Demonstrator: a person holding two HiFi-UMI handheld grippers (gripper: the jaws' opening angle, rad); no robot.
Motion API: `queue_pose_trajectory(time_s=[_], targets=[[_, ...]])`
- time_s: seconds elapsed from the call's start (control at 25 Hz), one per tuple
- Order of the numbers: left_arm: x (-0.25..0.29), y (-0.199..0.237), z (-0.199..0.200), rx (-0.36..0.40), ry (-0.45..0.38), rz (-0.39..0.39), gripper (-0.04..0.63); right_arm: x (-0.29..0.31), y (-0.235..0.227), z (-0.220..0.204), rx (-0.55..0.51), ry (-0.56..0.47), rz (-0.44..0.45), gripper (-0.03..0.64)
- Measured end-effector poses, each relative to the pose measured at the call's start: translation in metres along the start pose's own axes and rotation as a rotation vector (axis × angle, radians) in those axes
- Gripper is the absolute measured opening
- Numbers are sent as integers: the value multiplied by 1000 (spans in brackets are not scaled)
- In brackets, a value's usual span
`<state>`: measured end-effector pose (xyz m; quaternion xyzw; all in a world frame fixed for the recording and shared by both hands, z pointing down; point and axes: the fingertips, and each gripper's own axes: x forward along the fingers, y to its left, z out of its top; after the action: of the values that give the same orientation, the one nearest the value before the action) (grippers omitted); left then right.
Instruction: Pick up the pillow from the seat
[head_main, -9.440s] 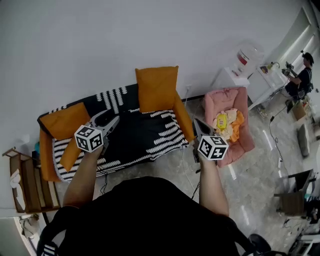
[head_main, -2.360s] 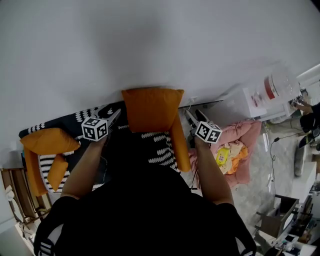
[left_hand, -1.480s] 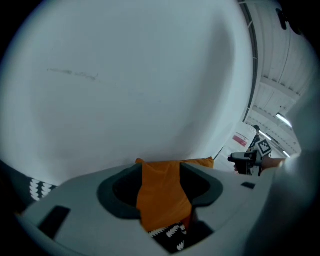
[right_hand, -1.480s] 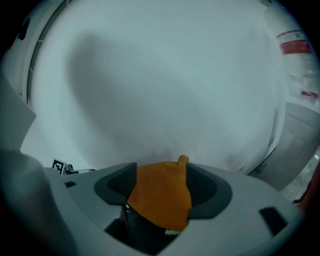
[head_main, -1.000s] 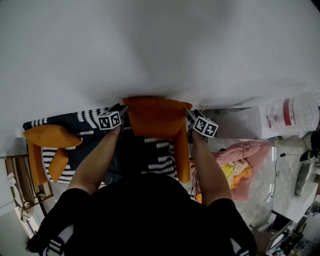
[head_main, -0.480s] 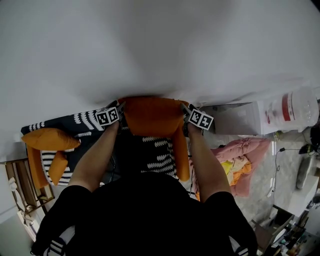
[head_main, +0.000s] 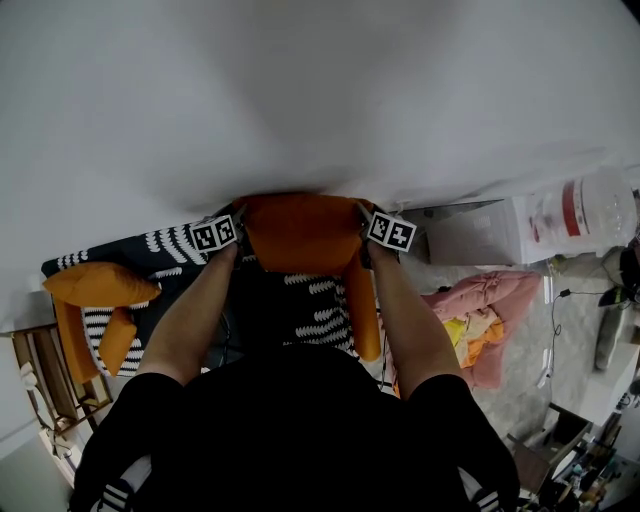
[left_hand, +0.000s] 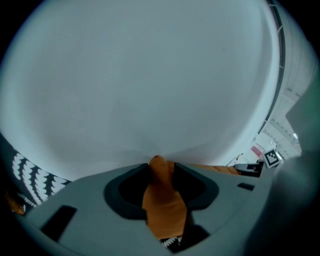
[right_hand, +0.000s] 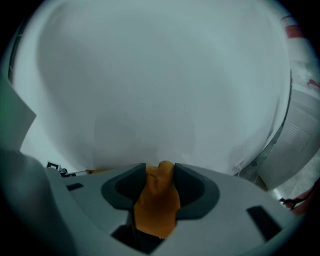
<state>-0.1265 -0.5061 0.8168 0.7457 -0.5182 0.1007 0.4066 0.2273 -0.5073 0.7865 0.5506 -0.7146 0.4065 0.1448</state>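
An orange pillow (head_main: 300, 232) stands upright against the wall at the back of the black-and-white patterned seat (head_main: 310, 310). My left gripper (head_main: 238, 222) is at the pillow's upper left corner and my right gripper (head_main: 364, 224) at its upper right corner. Both sets of jaws have just been closing. In the left gripper view a fold of the orange pillow (left_hand: 162, 200) is pinched between the jaws of the left gripper (left_hand: 161, 176). In the right gripper view the pillow corner (right_hand: 156, 200) is likewise clamped by the right gripper (right_hand: 159, 177).
A second orange pillow (head_main: 98, 284) lies at the seat's left end. An orange armrest (head_main: 364, 305) runs along the right side. A pink chair (head_main: 478, 322) and a white cabinet (head_main: 470, 232) stand to the right. A wooden rack (head_main: 38, 385) is at the left.
Both grippers moved inward onto the pillow's top corners and their jaws closed on the fabric. The pillow stays against the wall.
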Motion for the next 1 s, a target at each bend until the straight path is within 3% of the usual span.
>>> queue_pose_trajectory(time_s=[0.56,1.0], targets=[[-11,-8,-8,35,39,-3,85,-10,8,-9,-47,16,-4,89],[-39,-8,-18,37,43,8,60,-28,25,-18,-61,15,26,69]])
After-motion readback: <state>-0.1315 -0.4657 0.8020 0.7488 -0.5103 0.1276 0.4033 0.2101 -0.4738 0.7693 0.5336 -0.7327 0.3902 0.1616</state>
